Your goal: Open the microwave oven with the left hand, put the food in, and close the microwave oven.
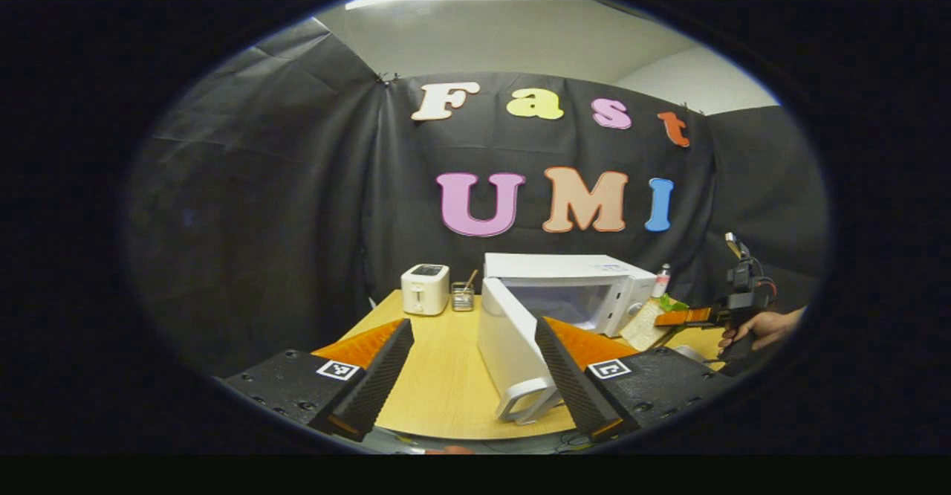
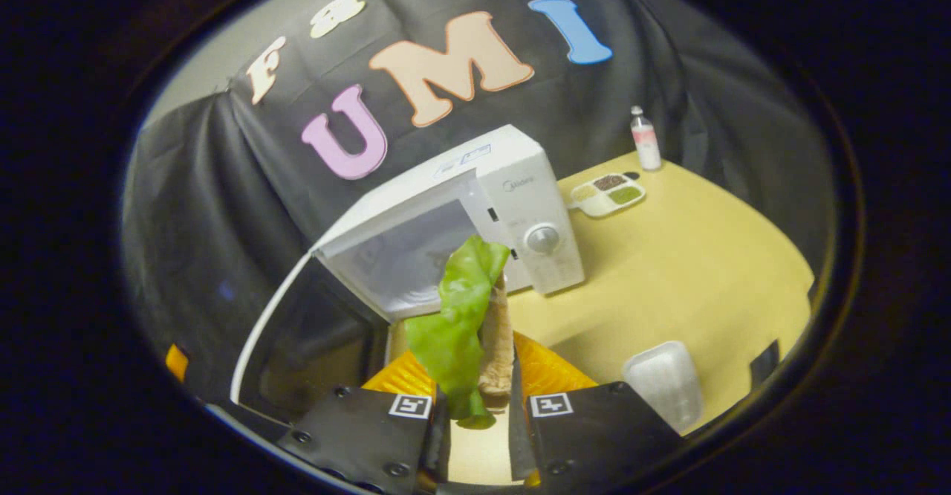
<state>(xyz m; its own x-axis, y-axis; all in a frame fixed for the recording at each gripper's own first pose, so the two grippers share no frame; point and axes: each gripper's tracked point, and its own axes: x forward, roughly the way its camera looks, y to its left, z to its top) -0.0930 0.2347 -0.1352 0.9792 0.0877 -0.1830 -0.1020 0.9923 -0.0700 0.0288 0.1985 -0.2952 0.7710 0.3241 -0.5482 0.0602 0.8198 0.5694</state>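
Observation:
The white microwave (image 1: 594, 287) stands at the back of the wooden table, its door (image 1: 509, 346) swung wide toward me. My left gripper (image 1: 472, 383) is open; the door handle (image 1: 527, 402) sits just inside its right finger, the fingers not pressing on it. Farther right, a hand (image 1: 765, 328) holds my right gripper (image 1: 706, 316) with the food (image 1: 646, 322) beside the microwave. In the right gripper view, my right gripper (image 2: 479, 376) is shut on a bread slice with green lettuce (image 2: 453, 316), held upright before the open cavity (image 2: 416, 257) of the microwave (image 2: 520, 205).
A white toaster (image 1: 425, 288) and a small wire holder (image 1: 463, 298) stand left of the microwave. A bottle (image 2: 645, 138) and a divided dish (image 2: 608, 194) sit behind its right side. A white plastic tub (image 2: 663, 383) lies near the table's front right.

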